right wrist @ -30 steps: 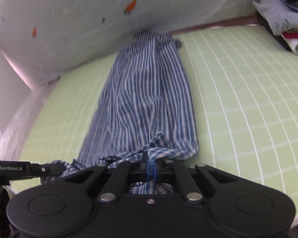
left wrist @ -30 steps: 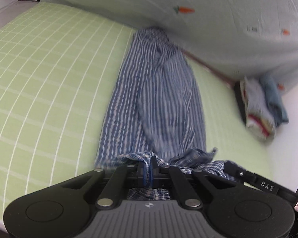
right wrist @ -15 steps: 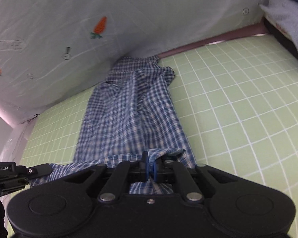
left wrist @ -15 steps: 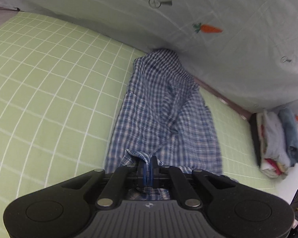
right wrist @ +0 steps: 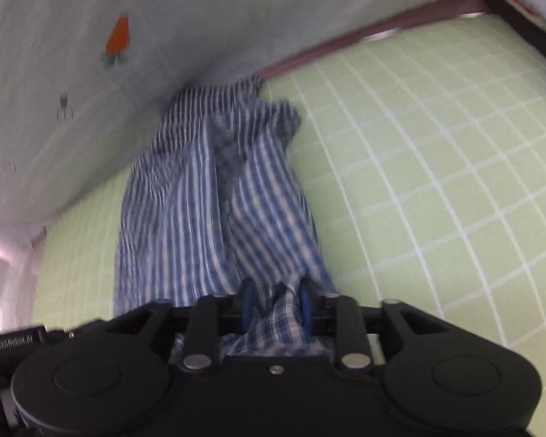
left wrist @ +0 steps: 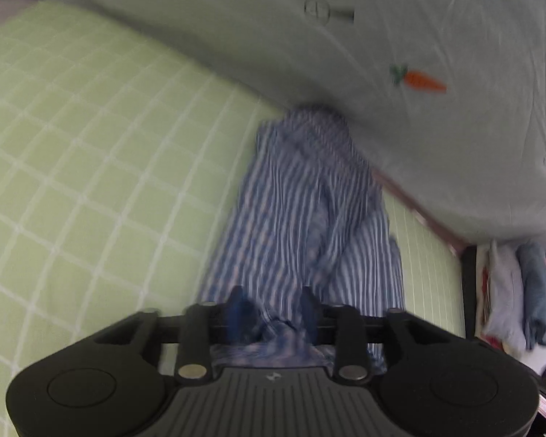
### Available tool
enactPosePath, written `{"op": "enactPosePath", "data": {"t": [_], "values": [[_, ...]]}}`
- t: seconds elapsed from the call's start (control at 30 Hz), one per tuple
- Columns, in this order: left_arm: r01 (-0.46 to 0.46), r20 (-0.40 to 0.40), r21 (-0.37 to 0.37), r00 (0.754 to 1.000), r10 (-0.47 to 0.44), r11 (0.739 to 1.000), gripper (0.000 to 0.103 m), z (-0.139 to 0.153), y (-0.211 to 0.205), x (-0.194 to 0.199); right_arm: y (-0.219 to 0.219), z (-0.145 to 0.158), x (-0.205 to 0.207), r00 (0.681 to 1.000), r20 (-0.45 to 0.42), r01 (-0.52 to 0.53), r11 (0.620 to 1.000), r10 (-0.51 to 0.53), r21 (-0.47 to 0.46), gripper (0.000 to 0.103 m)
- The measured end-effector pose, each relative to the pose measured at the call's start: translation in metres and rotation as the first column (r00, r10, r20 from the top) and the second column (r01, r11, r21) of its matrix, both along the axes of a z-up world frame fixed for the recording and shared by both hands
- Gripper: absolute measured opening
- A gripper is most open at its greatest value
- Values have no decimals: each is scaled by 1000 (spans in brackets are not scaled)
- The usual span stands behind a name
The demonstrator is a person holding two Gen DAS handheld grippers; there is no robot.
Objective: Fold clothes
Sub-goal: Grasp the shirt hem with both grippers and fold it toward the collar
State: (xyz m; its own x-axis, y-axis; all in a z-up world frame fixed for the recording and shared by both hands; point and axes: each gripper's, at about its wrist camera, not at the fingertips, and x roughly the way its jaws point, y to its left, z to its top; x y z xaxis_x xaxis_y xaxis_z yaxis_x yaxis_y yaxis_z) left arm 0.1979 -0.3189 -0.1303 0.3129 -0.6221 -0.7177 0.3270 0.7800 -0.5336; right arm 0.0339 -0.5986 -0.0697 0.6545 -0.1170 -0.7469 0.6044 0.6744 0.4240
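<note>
Since the earlier frame: both grippers carried the near hem forward, so the checked blue shirt [left wrist: 309,218] now lies shorter, doubled toward the pale printed sheet [left wrist: 382,36] at the back of the green grid mat [left wrist: 91,145]. Left gripper [left wrist: 273,309]: jaws opening, cloth loose between them, pads no longer pressing. Right gripper [right wrist: 276,306]: jaws opening likewise, hem slack in the gap. Your step: release cleanly; lift both straight away together so the fold stays square
</note>
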Motion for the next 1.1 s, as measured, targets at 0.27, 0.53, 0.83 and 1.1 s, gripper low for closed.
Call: {"op": "enactPosePath", "data": {"t": [0.27,0.53,0.83,1.1], "values": [[-82,119,67,990,73,994,79,26,20,-4,-9,27,-18,996,42,85,987,-80,-139,56],[-28,22,155,999,25,987,82,-12,47,-43,18,-4,-80,989,-110,79,984,-98,-161,60],[51,1,205,999,-52,978,83,-25,25,-40,38,-18,-57,987,-153,-79,985,56,-151,67],[46,37,255,998,-57,966,83,-30,2,-13,9,-24,17,986,-147,-104,971,73,-215,66]]}}
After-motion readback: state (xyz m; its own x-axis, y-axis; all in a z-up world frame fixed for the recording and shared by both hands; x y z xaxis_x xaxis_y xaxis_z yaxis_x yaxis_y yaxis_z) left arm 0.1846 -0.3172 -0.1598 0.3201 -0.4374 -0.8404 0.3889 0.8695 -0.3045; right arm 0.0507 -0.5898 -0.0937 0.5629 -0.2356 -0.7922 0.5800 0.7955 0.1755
